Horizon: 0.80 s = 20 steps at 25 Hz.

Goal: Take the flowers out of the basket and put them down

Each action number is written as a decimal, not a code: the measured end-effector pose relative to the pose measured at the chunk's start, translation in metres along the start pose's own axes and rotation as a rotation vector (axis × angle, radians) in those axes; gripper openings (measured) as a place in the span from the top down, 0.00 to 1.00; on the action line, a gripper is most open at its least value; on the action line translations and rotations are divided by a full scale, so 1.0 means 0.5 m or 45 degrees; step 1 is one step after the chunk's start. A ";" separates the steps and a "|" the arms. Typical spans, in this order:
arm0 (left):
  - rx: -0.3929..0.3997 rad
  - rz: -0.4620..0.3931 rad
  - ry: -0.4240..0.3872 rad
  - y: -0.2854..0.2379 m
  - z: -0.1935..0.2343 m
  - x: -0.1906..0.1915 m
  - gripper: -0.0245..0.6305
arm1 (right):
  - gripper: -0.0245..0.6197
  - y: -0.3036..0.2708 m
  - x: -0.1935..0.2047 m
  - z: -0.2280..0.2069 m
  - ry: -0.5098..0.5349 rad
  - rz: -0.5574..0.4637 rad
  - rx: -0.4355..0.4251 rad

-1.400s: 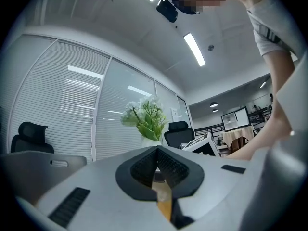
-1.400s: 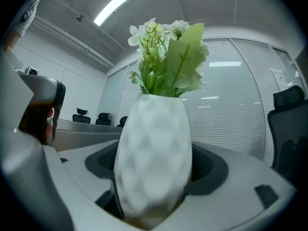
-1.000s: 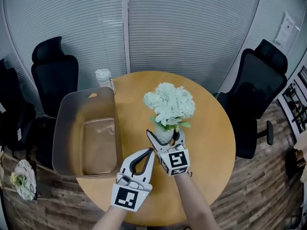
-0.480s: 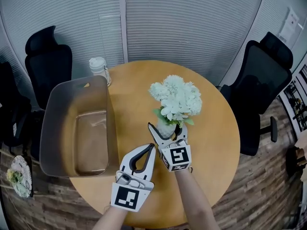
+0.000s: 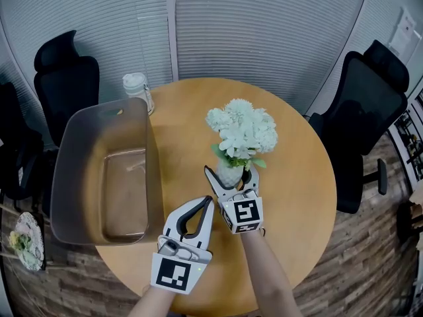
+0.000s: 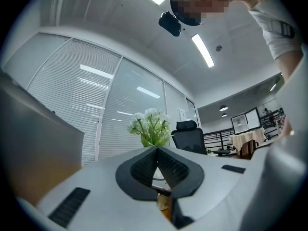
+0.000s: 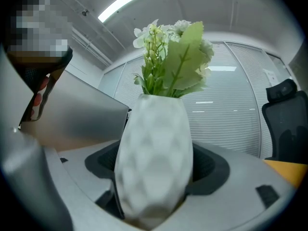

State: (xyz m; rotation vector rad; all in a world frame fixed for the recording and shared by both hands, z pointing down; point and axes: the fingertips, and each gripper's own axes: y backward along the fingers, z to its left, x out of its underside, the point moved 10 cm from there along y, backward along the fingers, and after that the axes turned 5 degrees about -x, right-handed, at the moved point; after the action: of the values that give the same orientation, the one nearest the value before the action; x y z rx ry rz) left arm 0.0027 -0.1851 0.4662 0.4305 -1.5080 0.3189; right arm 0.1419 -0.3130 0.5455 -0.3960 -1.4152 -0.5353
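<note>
White flowers with green leaves (image 5: 242,129) stand upright in a small white dimpled vase (image 5: 229,175) over the middle of the round wooden table (image 5: 297,197). My right gripper (image 5: 230,179) is shut on the vase, one jaw on each side. Its own view is filled by the vase (image 7: 154,153), with the flowers (image 7: 175,57) above. Whether the vase's base touches the table is hidden. The taupe basket (image 5: 69,177) stands empty on the table's left side. My left gripper (image 5: 209,202) is shut on nothing near the front edge, and the flowers (image 6: 151,126) show beyond its closed jaws.
A clear bottle with a white lid (image 5: 137,88) stands behind the basket at the table's far left edge. Black office chairs (image 5: 63,71) (image 5: 367,111) flank the table. Window blinds close off the back. The basket's wall (image 7: 79,119) rises left of the vase.
The right gripper has kept its hold on the vase and carried it slightly farther from me. The left gripper has stayed shut in about the same spot.
</note>
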 end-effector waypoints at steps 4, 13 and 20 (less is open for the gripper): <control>-0.001 0.001 -0.005 -0.001 -0.001 0.005 0.96 | 0.34 0.004 0.012 0.000 -0.001 -0.009 -0.001; 0.019 0.006 -0.018 0.011 0.002 0.014 0.96 | 0.34 0.016 0.019 0.029 0.044 -0.030 0.009; 0.009 0.008 -0.024 0.019 -0.005 0.013 0.96 | 0.34 0.028 0.022 0.027 0.040 -0.031 0.031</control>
State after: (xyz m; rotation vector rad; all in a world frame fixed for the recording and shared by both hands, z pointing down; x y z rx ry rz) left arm 0.0010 -0.1760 0.4734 0.4356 -1.5272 0.3266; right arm 0.1393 -0.2953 0.5590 -0.3502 -1.3961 -0.5414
